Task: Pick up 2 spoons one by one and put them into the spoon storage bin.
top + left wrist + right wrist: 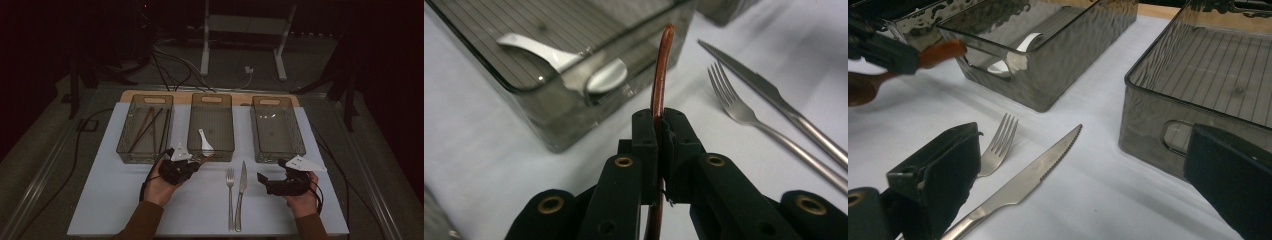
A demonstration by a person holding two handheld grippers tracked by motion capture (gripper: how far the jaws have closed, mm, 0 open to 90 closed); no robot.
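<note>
Left gripper (659,145) clamped tight on brown wooden spoon (660,70); right gripper (1073,190) wide open, empty, fork (998,145) and knife (1033,175) between fingers.

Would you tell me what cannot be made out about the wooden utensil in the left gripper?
- Left gripper view: the wooden utensil has its lower end hidden behind the left gripper and cut off by the bottom edge.
- High view: the utensil is too small and dim.
- Right gripper view: its bowl end is cut by the left edge.
</note>
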